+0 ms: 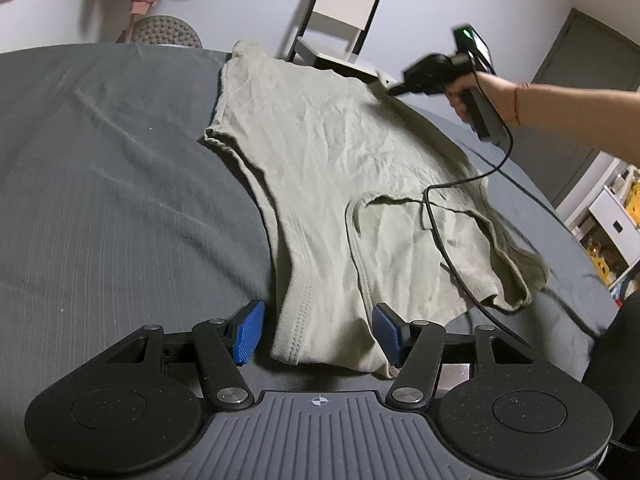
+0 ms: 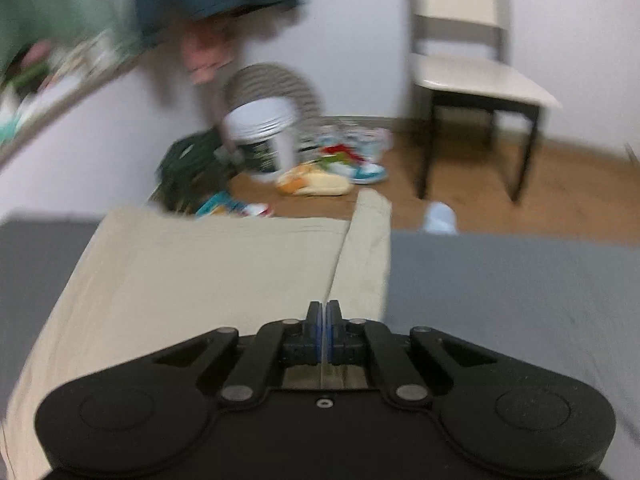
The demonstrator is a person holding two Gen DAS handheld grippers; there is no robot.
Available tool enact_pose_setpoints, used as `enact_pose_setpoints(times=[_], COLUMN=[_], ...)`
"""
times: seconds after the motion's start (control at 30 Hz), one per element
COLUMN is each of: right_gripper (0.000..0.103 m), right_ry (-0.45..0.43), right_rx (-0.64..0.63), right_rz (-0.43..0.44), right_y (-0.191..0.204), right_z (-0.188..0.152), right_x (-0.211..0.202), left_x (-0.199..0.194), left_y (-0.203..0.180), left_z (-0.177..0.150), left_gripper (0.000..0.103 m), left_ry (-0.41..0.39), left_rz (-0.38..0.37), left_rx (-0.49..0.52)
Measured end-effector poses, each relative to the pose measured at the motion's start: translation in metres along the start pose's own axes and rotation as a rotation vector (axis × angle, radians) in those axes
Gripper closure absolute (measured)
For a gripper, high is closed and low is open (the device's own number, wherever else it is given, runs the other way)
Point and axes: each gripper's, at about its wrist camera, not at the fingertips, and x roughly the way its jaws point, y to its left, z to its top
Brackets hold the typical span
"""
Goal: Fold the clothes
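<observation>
Shirt (image 1: 332, 184), pale olive, spread flat and wrinkled on dark grey bed (image 1: 120, 184), one corner lying right between left gripper (image 1: 318, 334) fingers (image 1: 249, 332), far hem reaching up to right gripper (image 1: 394, 89). Left fingers spread wide, blue pads either side of the near shoulder edge, not yet closed on cloth. Right fingers (image 2: 316, 322) pressed together; in the right wrist view a thin pale line sits between the pads and a taut ridge of cloth runs ahead from them, so probably pinching the shirt hem, though blur leaves that a judgement. Black cable (image 1: 452, 248) trailing from the right gripper across the sleeve, to the right of the left fingers. White chair (image 1: 340, 16) standing beyond the bed, well ahead of both grippers.

Step in hand, by the look of it: taking two corners before a fold. To do well: close left fingers squarely over the seam edge, catching both layers rather than skimming the top one; keep pads low against the bed while closing. Match height with the right side before lifting, so the cloth hangs even. Watch the cable, which could drag the sleeve out of line.
</observation>
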Motion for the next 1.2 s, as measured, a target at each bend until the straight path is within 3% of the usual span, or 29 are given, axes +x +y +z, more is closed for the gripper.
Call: enact_pose_setpoints(times=[0.07,0.13,0.3,0.4,0.53,0.8,0.97,1.03,1.2], right_gripper=[0.096,0.080,0.072,0.072,0.072,0.072,0.083,0.092,0.097], right_ry=[0.039,0.063,0.007,-0.012,0.007,0.032,0.057,0.058,0.041], right_rx=[-0.094,-0.131,-0.022,0.039,0.079,0.018,0.003,0.018,0.069], right_rz=[0.026,0.030,0.025,-0.061,-0.108,-0.083,-0.106,-0.100,-0.076], right_y=[0.025,0.041,0.029,0.005,-0.015,0.000,0.006,0.005,-0.006], right_z=[0.004,0.005,0.013,0.019,0.021,0.018,0.017,0.016,0.015], right_x=[0.004,0.006,-0.006,-0.013,-0.010,0.015,0.027,0.029,0.026], left_x=[0.000,0.000,-0.001,0.000,0.001,0.001,0.000,-0.001,-0.001], left_y=[0.001,0.002,0.002,0.001,0.001,0.003,0.004,0.005,0.006], left_z=[0.000,0.000,0.000,0.000,0.000,0.000,0.000,0.001,0.001], left_gripper=[0.044,0.044,0.044,0.044,0.044,0.044,0.044,0.044,0.044], left_ry=[0.000,-0.001,-0.001,-0.001,-0.001,-0.003,-0.004,-0.006,-0.005], left_rz=[-0.004,-0.010,-0.014,-0.011,-0.006,-0.008,-0.014,-0.018,-0.024], left_rx=[0.000,-0.007,-0.012,-0.014,-0.015,-0.019,-0.026,-0.035,-0.036])
